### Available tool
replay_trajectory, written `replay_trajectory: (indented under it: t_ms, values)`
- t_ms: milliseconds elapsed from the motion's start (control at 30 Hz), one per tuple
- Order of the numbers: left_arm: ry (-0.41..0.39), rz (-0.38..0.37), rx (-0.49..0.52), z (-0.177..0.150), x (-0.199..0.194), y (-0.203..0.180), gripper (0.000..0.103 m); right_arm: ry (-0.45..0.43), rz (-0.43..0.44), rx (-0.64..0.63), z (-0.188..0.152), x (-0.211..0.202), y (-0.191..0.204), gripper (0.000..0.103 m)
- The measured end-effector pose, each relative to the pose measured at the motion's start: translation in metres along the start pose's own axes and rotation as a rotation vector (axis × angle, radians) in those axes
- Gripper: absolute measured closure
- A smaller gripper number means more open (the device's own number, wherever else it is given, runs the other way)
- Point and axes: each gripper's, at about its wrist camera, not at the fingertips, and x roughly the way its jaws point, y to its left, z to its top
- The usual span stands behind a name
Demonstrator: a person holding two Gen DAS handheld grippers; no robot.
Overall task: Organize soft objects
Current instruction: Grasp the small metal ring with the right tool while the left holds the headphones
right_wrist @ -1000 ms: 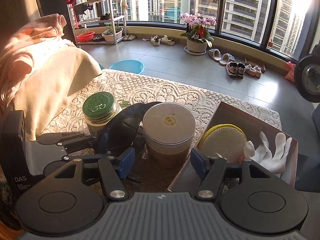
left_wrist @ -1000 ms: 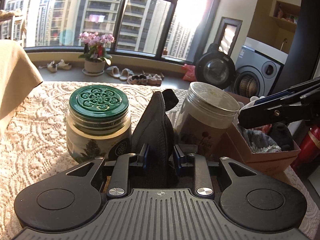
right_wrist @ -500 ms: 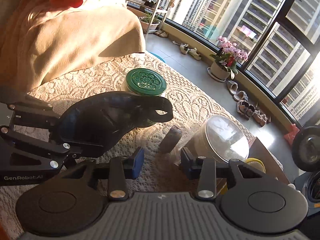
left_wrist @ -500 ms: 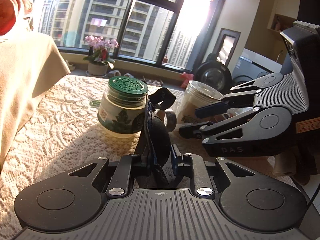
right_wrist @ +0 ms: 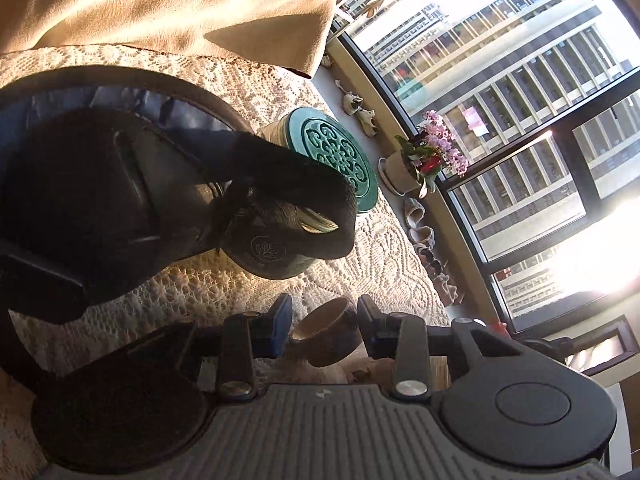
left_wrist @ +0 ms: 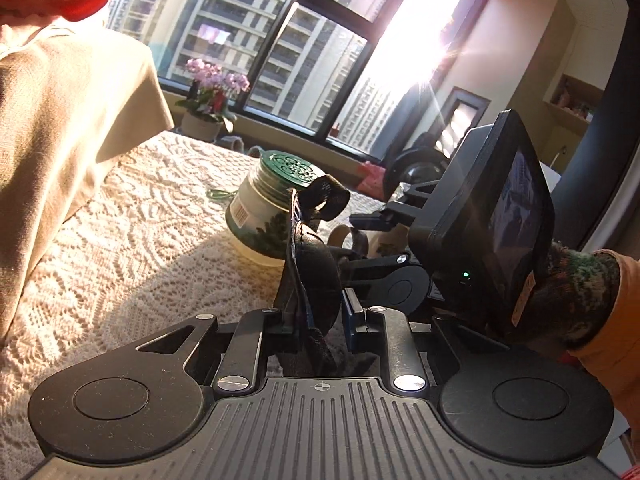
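Lace-patterned cream cloth (left_wrist: 152, 216) covers the counter. Glass jar with green embossed lid (left_wrist: 276, 204) stands mid-counter, directly behind the held item. Beige draped fabric (left_wrist: 68, 120) fills the far-left side. Potted pink orchid (right_wrist: 424, 160) and several shoes sit on the floor by the window.

Left tongs (left_wrist: 320, 312): nearly closed, pinching a black soft eye mask with blue lining (left_wrist: 308, 276), held on edge above the cloth; its black strap loop (right_wrist: 304, 200) hangs in front of the jar.

Right tongs (right_wrist: 324, 320): about a third open, jaws have just been closing. A small brown cardboard ring (right_wrist: 328, 332) lies on the cloth between the blue pads (right_wrist: 280, 320); contact on both sides unclear, can't tell if it's gripped.
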Motion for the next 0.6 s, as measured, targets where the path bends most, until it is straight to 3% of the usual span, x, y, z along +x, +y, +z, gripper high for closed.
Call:
replay_trajectory:
  t_ms: [100, 133, 167, 300, 600]
  values:
    - [-0.01, 0.015, 0.004, 0.0, -0.005, -0.002, 0.081, 0.01, -0.045, -0.002, 0.003, 0.005, 0.001, 0.078]
    - [-0.011, 0.016, 0.004, 0.0, -0.006, -0.002, 0.081, 0.007, -0.059, 0.015, 0.003, 0.004, -0.001, 0.089]
    - [-0.012, 0.017, 0.003, 0.0, -0.006, -0.002, 0.081, 0.003, -0.058, 0.034, 0.004, 0.002, -0.004, 0.094]
    - [-0.009, 0.022, 0.002, 0.001, -0.004, -0.001, 0.081, -0.006, 0.021, 0.146, 0.003, -0.015, -0.02, 0.1]
    - [0.005, 0.045, 0.022, 0.006, 0.004, -0.006, 0.081, 0.029, 0.218, 0.431, -0.02, -0.037, -0.05, 0.101]
